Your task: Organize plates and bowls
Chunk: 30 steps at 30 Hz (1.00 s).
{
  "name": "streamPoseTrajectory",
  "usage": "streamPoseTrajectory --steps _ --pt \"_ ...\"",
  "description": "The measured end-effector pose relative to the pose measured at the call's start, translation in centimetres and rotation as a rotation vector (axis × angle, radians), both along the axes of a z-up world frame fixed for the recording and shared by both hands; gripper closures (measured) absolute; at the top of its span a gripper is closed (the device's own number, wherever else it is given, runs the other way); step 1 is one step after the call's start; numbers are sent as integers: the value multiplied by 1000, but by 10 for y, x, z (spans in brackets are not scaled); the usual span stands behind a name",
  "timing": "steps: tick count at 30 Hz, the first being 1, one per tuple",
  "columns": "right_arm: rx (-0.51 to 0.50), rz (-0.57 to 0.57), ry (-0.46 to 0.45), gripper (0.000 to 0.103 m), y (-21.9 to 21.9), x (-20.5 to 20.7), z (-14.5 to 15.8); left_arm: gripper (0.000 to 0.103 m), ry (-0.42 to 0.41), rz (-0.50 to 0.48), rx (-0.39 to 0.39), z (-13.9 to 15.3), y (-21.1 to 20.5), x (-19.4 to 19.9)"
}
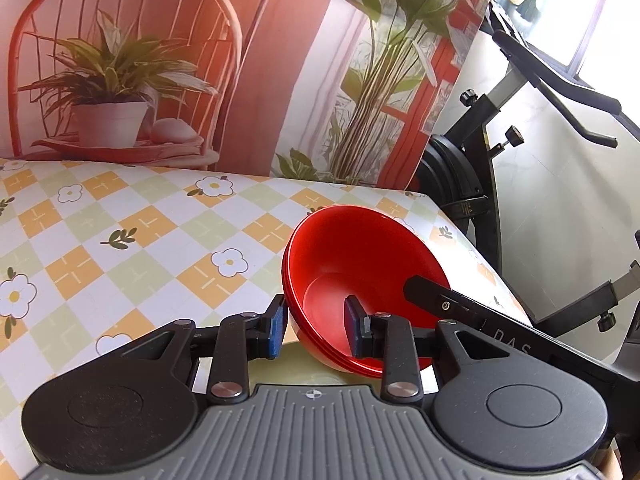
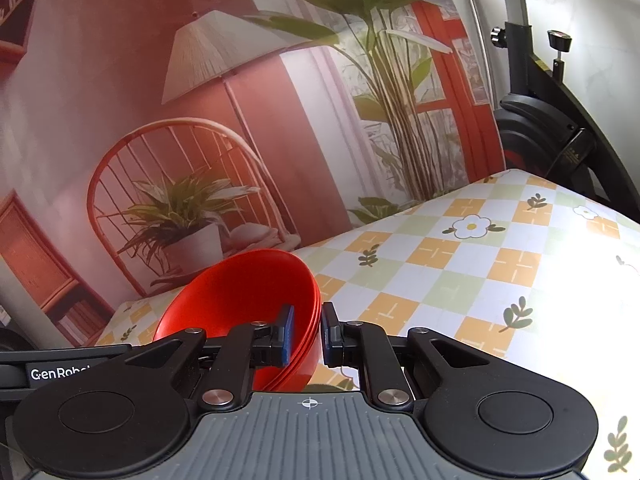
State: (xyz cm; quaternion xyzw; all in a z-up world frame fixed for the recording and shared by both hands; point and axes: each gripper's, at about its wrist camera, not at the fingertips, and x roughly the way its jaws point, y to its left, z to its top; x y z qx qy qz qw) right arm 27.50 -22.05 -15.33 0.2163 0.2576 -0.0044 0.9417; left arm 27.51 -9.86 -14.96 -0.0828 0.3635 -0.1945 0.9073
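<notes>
A nested stack of red bowls (image 1: 360,256) hangs tilted over the checked, flowered tablecloth (image 1: 120,220), near the table's right edge. My left gripper (image 1: 316,330) straddles the stack's near rim, with one blue pad outside the wall and the other inside the bowl. A wide gap stays between the pads, so it reads as open. In the right wrist view the same red bowls (image 2: 240,292) sit low and left. My right gripper (image 2: 309,332) is shut on their layered rims, one pad inside and one outside. The right gripper's black body (image 1: 440,304) reaches into the bowl from the right.
A printed backdrop (image 1: 280,60) of a chair and plants stands along the table's far edge. A black exercise bike (image 1: 480,152) stands just beyond the table's right side. The tablecloth (image 2: 480,264) stretches away to the right of the bowls.
</notes>
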Motion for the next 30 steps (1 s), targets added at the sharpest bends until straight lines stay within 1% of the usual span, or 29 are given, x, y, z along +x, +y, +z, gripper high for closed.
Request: streamPoseTrajectory --steps 3,13,24,30 --pt "-7 4 -7 90 4 -8 3 71 -10 0 5 2 3 -9" --pt "-31 14 -8 90 13 -30 7 71 -4 4 -12 -3 11 -30" --pt "-44 33 10 90 22 -45 0 71 2 3 -5 -9 17 -46" --pt "-54 36 36 90 26 -50 -9 71 20 -16 10 -19 18 -51"
